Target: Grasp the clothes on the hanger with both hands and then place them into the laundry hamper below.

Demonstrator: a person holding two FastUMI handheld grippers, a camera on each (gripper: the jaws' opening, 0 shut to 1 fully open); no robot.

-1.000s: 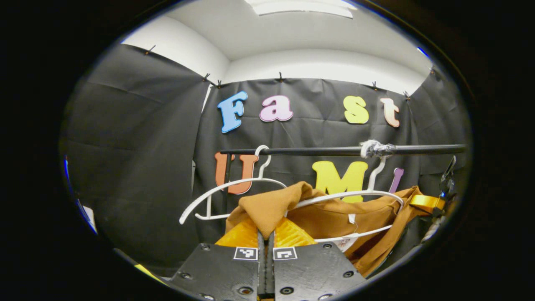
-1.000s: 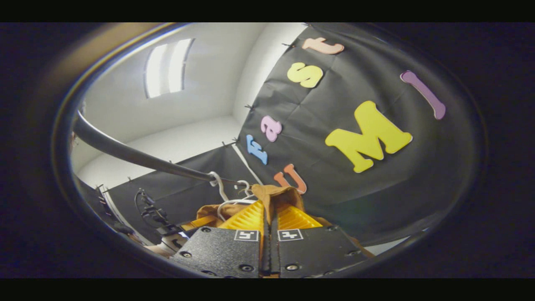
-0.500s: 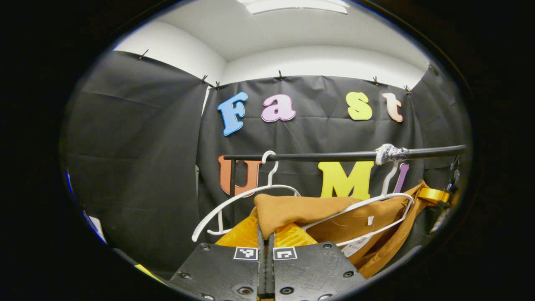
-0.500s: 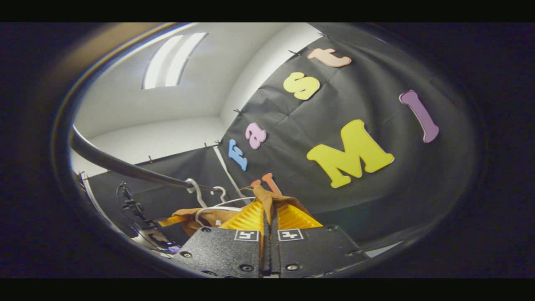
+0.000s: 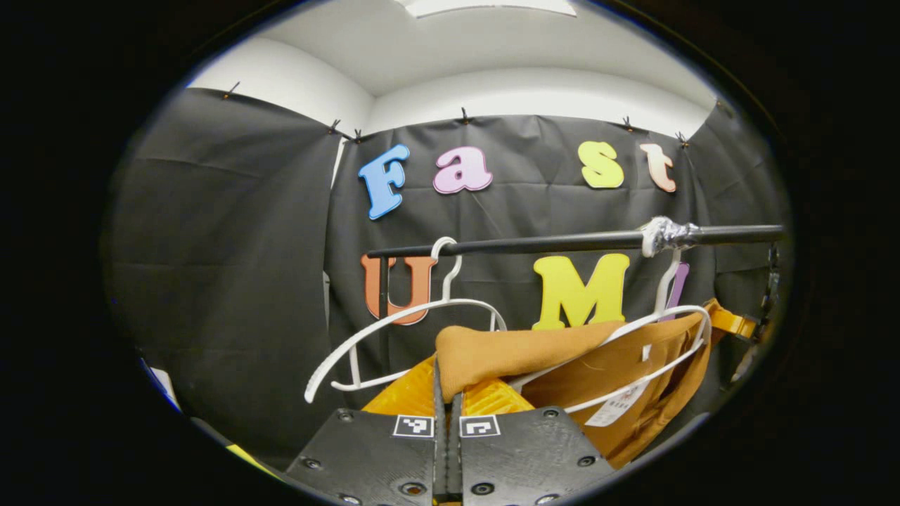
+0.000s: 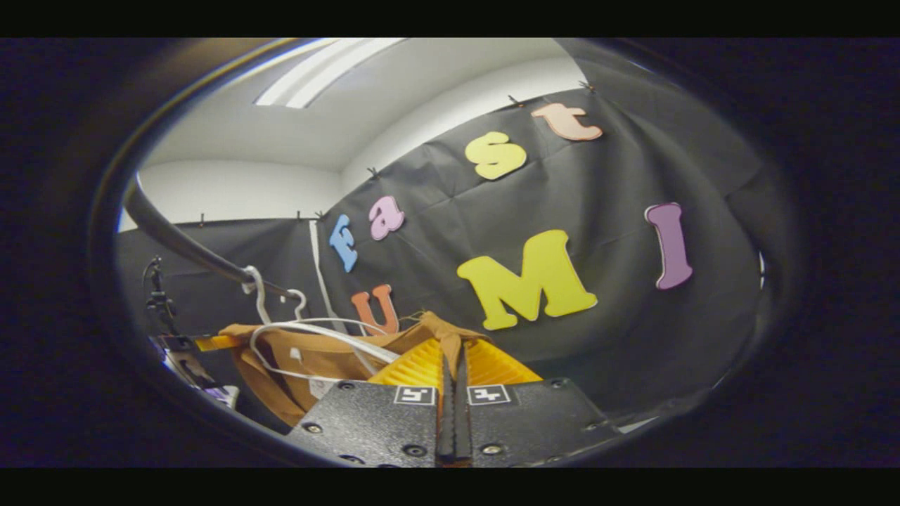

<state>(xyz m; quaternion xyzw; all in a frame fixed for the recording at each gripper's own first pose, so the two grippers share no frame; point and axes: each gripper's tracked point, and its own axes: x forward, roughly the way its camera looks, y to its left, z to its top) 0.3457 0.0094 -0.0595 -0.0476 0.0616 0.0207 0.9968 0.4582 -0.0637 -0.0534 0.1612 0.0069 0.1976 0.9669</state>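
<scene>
An orange-brown garment (image 5: pixel 605 365) hangs partly off a white hanger (image 5: pixel 668 323) on the black rail (image 5: pixel 562 242). My left gripper (image 5: pixel 448 383) is shut on one shoulder fold of the garment, pulled off the hanger's end. In the right gripper view, my right gripper (image 6: pixel 453 358) is shut on the other shoulder of the garment (image 6: pixel 316 351), with the hanger (image 6: pixel 302 327) still inside the cloth. The other gripper (image 5: pixel 735 323) shows far off at the garment's right end in the left gripper view. The hamper is hidden.
A second, bare white hanger (image 5: pixel 401 320) hangs on the rail to the left of the garment. The rail (image 6: pixel 183 242) runs overhead at the left in the right gripper view. Black cloth walls close the booth behind.
Both grippers have tipped downward and pulled the garment's shoulders outward; the cloth has stretched flatter along the hanger. In the right gripper view the rail has swung up and left.
</scene>
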